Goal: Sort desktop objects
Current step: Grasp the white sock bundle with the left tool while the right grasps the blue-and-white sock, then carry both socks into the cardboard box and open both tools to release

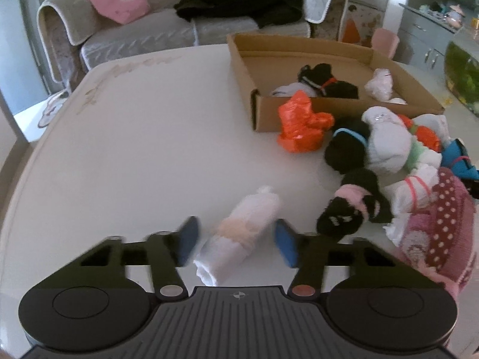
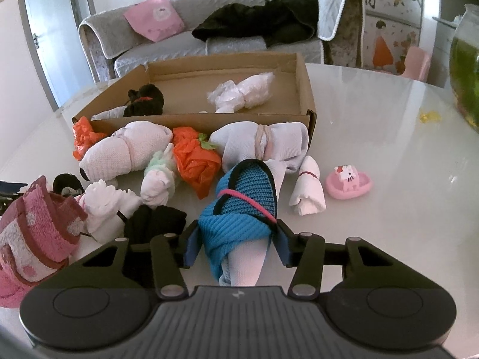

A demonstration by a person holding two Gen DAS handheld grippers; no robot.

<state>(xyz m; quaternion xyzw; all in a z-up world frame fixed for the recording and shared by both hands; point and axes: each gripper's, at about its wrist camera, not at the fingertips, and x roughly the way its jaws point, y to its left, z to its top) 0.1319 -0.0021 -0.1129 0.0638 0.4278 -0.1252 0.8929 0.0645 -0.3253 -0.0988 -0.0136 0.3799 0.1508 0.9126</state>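
In the left wrist view my left gripper (image 1: 236, 240) is open around a white rolled bundle (image 1: 239, 233) with a pale pink band, lying on the white table (image 1: 134, 149); the pads do not touch it. In the right wrist view my right gripper (image 2: 236, 245) is shut on a blue knitted bundle (image 2: 239, 206) tied with a pink band. A cardboard box (image 2: 308, 101) holds a black bundle (image 2: 145, 100) and a white plastic bundle (image 2: 242, 94); the box also shows in the left wrist view (image 1: 263, 113).
A pile of white, black and orange bundles (image 2: 191, 155) lies before the box. A pink dotted cloth (image 2: 36, 227) sits at left, a pink Hello Kitty dish (image 2: 348, 181) at right. A green glass bowl (image 2: 467, 68) stands far right. A sofa (image 2: 209, 30) is behind.
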